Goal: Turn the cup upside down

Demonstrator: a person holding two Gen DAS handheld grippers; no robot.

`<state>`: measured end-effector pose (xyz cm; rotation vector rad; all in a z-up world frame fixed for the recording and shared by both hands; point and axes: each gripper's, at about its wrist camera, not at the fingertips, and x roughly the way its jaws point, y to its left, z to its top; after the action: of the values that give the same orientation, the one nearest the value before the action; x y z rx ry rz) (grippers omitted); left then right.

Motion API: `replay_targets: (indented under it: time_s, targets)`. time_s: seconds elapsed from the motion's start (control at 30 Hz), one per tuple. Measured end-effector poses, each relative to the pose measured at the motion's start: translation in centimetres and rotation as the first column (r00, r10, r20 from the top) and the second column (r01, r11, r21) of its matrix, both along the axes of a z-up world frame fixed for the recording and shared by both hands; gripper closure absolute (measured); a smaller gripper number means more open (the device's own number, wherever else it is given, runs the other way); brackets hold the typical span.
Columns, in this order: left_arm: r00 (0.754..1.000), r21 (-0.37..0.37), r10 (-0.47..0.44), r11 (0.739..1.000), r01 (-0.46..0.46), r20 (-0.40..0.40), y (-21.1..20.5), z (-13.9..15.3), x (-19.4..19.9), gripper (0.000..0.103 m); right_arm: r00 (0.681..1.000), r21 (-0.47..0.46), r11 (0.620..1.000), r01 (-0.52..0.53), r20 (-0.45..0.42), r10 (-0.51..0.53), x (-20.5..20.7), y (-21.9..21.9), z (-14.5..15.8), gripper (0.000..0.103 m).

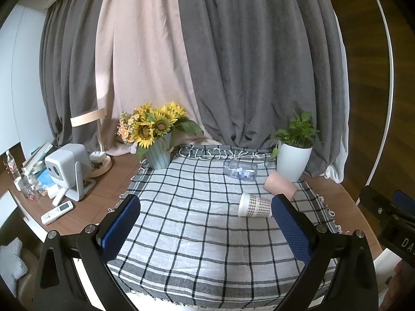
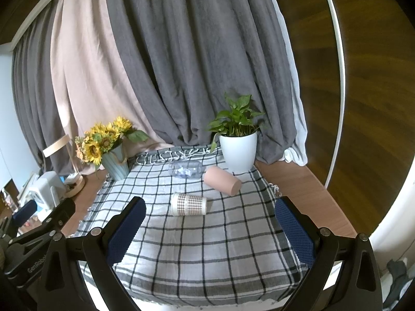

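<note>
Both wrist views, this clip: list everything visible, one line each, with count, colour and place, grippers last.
paper cup: 1, white with brown check, lying on its side mid-cloth
pink cup: 1, pink, on its side behind the paper cup
clear bottle: 1, transparent, lying near the cloth's far edge
tablecloth: 1, white and grey check, over the wooden table
sunflower vase: 1, blue-grey, far left corner
potted plant: 1, white pot, far right
projector: 1, white, left of cloth
remote: 1, white, left table edge
curtains: grey and beige, behind
left gripper: open, above near cloth
right gripper: open, above near cloth
</note>
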<state>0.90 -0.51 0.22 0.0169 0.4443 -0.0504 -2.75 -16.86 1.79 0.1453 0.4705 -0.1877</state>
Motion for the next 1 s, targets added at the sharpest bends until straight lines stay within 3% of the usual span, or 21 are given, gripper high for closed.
replay_targets:
  time_s: [1.0]
  targets:
    - [1.000,-0.004,-0.006,1.000,0.006,-0.019,-0.18,-0.46,-0.20,0.000,1.000,0.002,1.000,0.001,-0.002,-0.001,0.19,0.12,0.16,0.002]
